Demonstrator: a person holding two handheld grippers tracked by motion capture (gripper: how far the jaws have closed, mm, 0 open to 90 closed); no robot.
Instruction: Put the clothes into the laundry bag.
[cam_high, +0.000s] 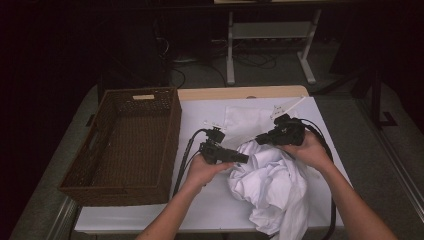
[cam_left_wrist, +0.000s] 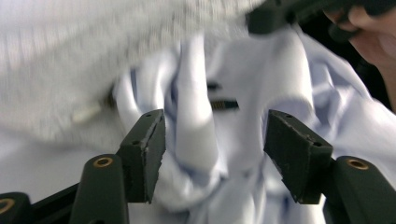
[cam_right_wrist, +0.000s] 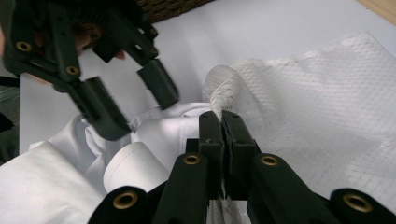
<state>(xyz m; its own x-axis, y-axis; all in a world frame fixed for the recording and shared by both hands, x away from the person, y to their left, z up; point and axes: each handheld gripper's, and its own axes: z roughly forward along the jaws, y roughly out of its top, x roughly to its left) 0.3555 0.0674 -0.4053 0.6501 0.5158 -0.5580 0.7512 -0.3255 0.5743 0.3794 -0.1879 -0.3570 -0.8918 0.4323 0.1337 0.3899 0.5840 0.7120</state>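
On the white-covered table, beside a brown wicker basket, a crumpled white shirt lies heaped. The right gripper is clamped on a rim of white mesh bag, probably holding its mouth up for stuffing. The left gripper hangs released, jaws apart around a shirt fold. Beyond, the room is dark, with metal legs and cables on the floor.

High view dim, room around the desk near black, corners darkened. Left gripper view bright, upper mesh fabric motion-blurred. Right gripper view evenly lit, sharp, soft shadows under cloth folds.
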